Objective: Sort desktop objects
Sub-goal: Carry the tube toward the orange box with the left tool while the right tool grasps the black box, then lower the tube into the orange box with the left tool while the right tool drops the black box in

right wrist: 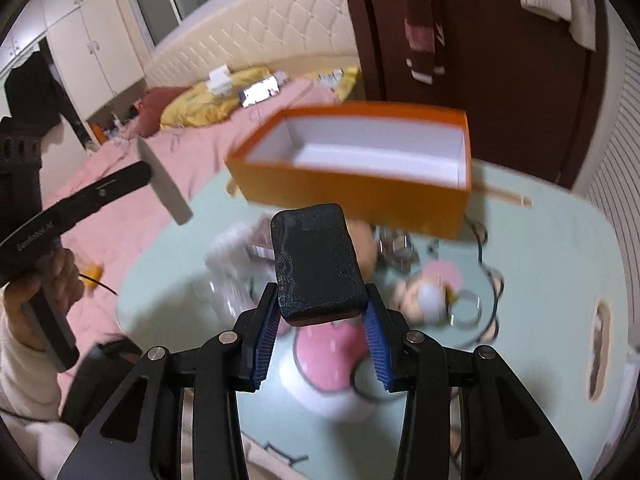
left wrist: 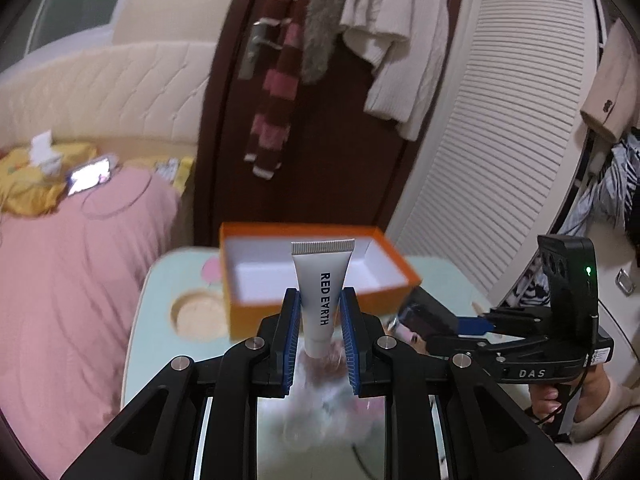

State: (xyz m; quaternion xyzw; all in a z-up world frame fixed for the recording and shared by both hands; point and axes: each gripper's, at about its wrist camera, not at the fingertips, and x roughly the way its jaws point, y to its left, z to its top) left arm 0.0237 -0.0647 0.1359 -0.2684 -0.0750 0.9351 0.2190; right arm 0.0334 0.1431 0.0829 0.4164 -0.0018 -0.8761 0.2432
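A bed with a pink cover [left wrist: 72, 280] fills the left of the left wrist view, with a lit phone [left wrist: 90, 176] lying on it; beside it a dark wooden door [left wrist: 320, 140] carries a striped scarf [left wrist: 276, 92] and pale knitwear [left wrist: 396, 40]. In front of these stands a pale green table [right wrist: 552, 264], its top cluttered with blurred small items that cannot be told apart. On the table sits an open orange box [right wrist: 360, 160] with a white, bare inside, toward the far edge. The right gripper [right wrist: 322, 328] holds a black rectangular block [right wrist: 316, 264] between its blue pads, the block tilted upward and raised off the table, in front of the box's near wall; the same gripper [left wrist: 416, 320] shows from the side in the left wrist view, blurred. The left gripper [left wrist: 320, 320] is clamped narrowly on a white tube [left wrist: 322, 292] printed RED EARTH, crimped end up, cap end below the pads, raised above the table just in front of the box. The person's left hand [right wrist: 40, 280] grips that tool's handle at the left edge of the right wrist view.
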